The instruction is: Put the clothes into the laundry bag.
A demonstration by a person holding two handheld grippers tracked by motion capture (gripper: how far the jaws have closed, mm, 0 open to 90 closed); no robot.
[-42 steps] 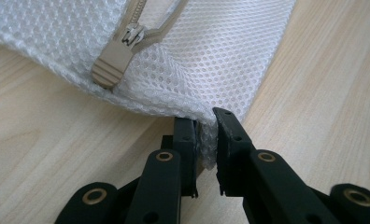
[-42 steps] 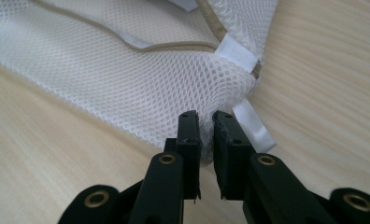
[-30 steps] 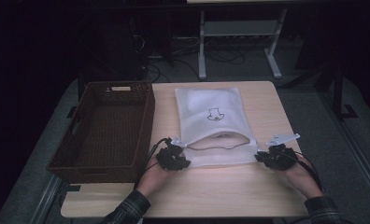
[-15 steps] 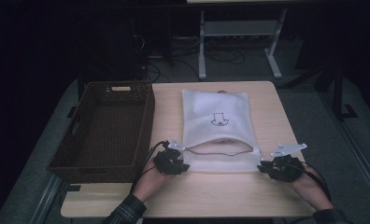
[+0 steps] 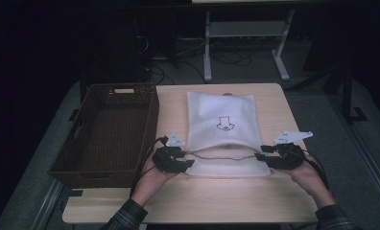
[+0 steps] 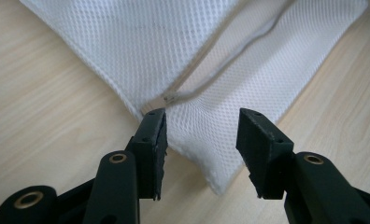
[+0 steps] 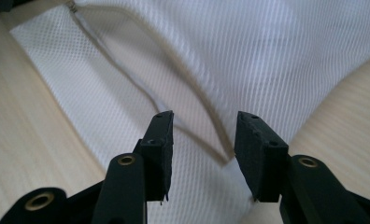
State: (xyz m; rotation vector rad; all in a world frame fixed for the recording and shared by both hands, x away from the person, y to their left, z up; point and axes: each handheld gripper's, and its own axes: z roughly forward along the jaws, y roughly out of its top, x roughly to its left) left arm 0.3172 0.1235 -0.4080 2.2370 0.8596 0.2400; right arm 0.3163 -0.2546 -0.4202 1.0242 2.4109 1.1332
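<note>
Both grippers, left (image 5: pixel 176 160) and right (image 5: pixel 274 156), have jaws just opening off the near corners of the white mesh zip bag (image 5: pixel 224 129), now flat on the light wooden table (image 5: pixel 188 201) beside the brown wicker basket (image 5: pixel 106 129), likely letting go

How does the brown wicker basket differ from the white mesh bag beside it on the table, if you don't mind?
The basket is dark, rigid and high-walled; the mesh bag is white, soft and lies flat. The basket overhangs the table's left edge; the bag lies mid-table. Both are roughly rectangular.
</note>
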